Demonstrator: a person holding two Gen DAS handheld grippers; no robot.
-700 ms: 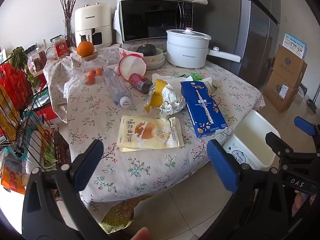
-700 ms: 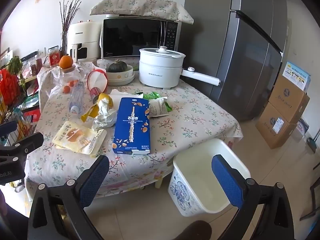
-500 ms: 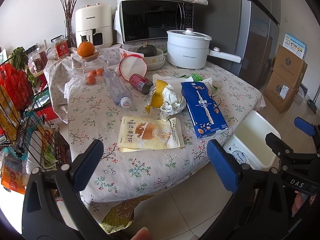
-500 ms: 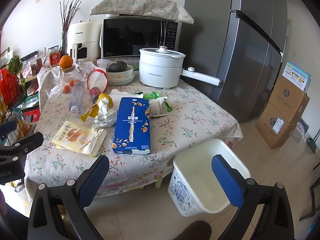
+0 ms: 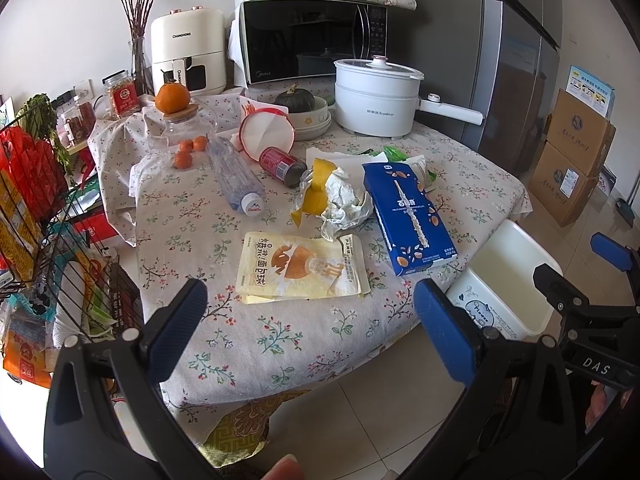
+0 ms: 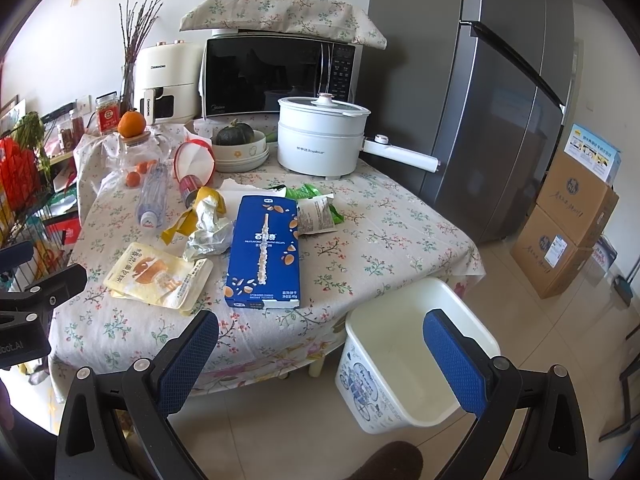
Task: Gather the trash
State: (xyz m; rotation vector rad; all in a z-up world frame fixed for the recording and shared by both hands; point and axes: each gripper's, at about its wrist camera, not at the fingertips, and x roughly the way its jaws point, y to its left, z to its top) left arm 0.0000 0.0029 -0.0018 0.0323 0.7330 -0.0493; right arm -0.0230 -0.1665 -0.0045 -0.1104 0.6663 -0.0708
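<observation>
We hold the left gripper and the right gripper short of the table, both with their blue pads spread wide apart and nothing between them. We take the blue biscuit box as our landmark: it lies flat near the table's front edge, and in the right wrist view we can read "40g" in its lower corner, with white Chinese characters and a line of small English print at its middle that is too fine to make out.

Just left of the box lies the crumpled foil wrapper with a yellow scrap, touching the box's long side. In front of that and left of the box sits the flat yellow pouch, printed with large Chinese characters. Behind the box's far end we see a green snack packet, its white back panel covered in small print. Further left lie a clear plastic bottle on its side and a red can, also tipped over.

Well behind the box stands a white pot marked "Royalstar", a microwave and a cream air fryer marked "CHANGHONG". On the floor to the right of the box, below the table edge, stands the white bin, with "Flower" legible on its side in the left wrist view.
</observation>
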